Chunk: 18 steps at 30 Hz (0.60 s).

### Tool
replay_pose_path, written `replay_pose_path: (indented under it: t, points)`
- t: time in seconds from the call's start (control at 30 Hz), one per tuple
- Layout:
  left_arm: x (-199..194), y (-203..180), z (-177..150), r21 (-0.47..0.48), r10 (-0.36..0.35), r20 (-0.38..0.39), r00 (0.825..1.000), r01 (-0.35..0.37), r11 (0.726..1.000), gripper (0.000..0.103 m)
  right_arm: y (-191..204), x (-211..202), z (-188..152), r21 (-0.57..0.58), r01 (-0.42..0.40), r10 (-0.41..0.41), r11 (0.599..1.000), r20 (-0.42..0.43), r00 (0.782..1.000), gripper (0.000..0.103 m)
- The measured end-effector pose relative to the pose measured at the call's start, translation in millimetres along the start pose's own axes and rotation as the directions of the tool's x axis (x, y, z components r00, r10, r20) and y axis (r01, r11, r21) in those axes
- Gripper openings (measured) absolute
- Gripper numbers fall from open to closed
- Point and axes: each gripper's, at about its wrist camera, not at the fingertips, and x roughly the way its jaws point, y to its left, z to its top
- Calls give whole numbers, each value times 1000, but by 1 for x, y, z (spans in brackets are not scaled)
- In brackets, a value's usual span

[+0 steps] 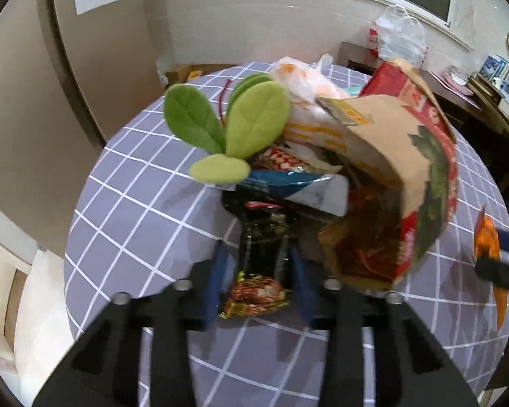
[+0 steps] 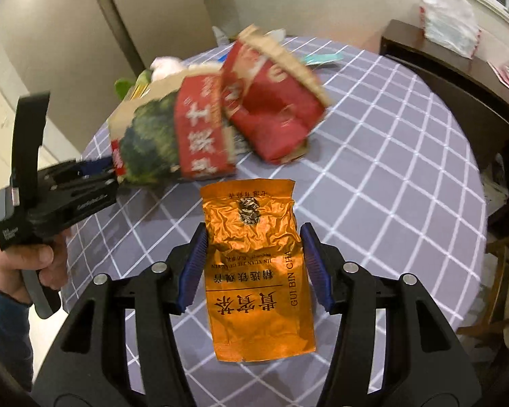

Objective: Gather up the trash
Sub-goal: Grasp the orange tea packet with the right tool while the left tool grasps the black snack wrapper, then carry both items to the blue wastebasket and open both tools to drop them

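Orange packet (image 2: 258, 271) between right tongs (image 2: 254, 268), apparently gripped

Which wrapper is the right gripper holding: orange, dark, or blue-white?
The orange tea packet, gripped between the right gripper fingers. The dark wrapper sits in the left gripper; the blue-white one lies in the pile.

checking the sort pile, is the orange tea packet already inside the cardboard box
No, the orange tea packet sits between the right claw's blue pads, in front of the cardboard box and outside it.
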Motion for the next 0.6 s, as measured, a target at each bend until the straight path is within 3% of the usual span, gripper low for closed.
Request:
replay_pose_path:
  t: [0.3,0.6]
  points:
    - [-32,6,-16,-75,-24,16,1000,25,997,22,-43,-26,0,83,-6,0,997,65,998,54]
    - [-86,-25,9,-36,-59,149,987,65,997,22,-81,-51,4,166,-1,-22,986,138,990,54]
